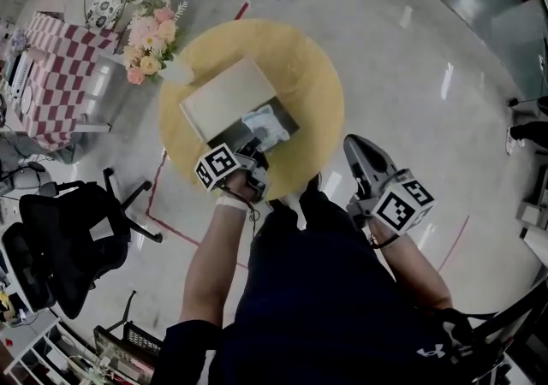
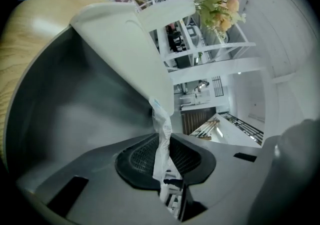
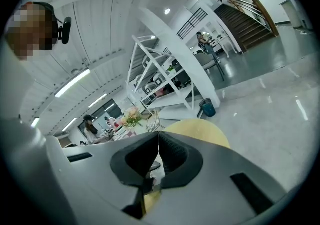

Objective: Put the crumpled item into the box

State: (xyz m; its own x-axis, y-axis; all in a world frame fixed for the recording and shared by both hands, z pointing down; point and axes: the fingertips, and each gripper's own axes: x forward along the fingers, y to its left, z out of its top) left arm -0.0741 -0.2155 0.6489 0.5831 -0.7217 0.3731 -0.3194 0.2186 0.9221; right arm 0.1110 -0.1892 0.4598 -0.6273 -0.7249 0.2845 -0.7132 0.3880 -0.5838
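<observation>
Pinching the white crumpled item (image 2: 162, 129), the left gripper (image 1: 255, 154) has its jaws narrow and clamped on a thin fold of it. The item sits over the dark open inside of the box (image 1: 233, 135), at the side nearest the person; contact with the box bottom can't be told. The white lid (image 1: 224, 97) is tipped back. The box is on the round yellow tabletop (image 1: 308, 67). The right gripper (image 3: 158, 144) has its jaws together, empty, off the tabletop over the floor (image 1: 428, 75).

The lower end of the crumpled item (image 2: 161, 119) is hidden between the jaws of the left gripper (image 2: 166, 149)
</observation>
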